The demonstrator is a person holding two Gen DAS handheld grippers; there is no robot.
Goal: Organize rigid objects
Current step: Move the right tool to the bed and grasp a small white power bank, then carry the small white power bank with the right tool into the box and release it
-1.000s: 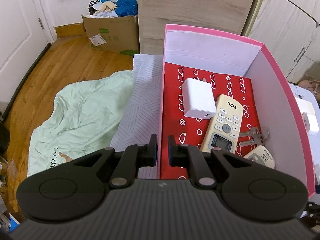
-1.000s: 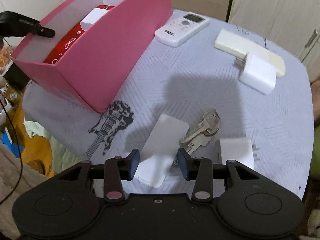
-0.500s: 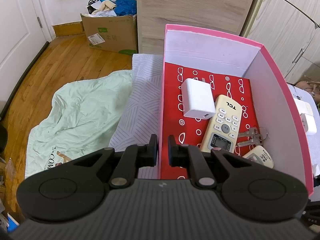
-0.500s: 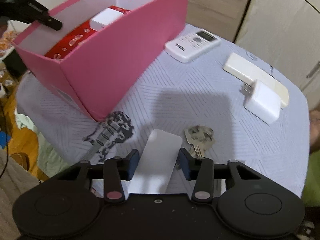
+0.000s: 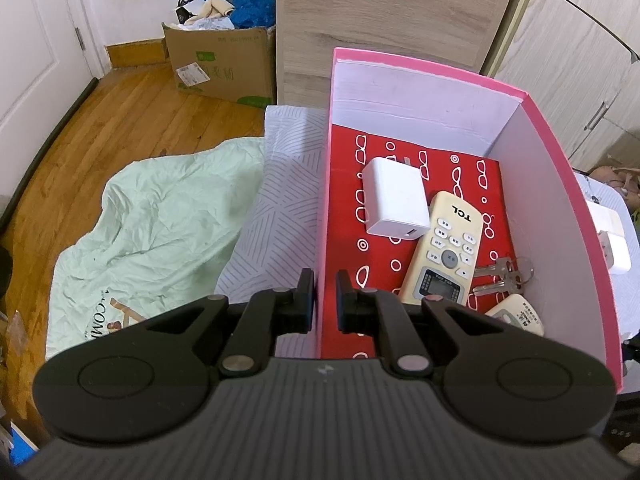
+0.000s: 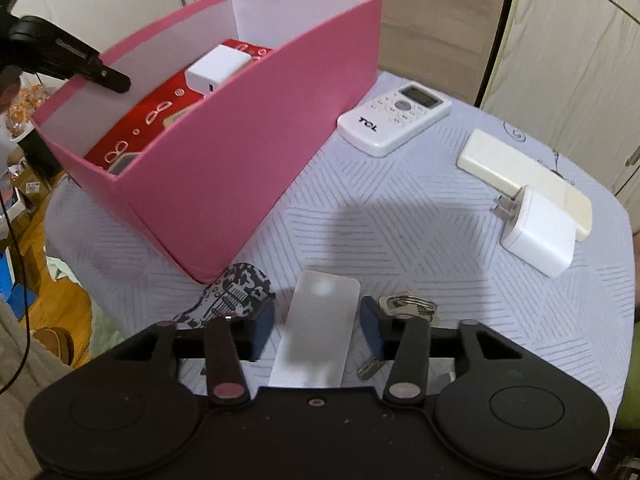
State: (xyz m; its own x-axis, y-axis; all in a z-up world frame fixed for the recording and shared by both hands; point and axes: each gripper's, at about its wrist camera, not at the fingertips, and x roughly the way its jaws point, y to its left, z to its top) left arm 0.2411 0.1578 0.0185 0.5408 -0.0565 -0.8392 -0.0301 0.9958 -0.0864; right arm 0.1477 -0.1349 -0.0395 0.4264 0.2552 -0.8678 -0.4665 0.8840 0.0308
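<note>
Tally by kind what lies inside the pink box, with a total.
Chargers: 1, the white charger
Remotes: 2, the TCL remote and a partly hidden cream remote
Key bunches: 1, the keys
Total in the pink box: 4

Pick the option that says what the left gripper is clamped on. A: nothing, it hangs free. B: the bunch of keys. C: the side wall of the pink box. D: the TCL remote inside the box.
C: the left gripper has its jaws nearly shut astride the rim of the pink box, one finger outside and one inside the wall.
</note>
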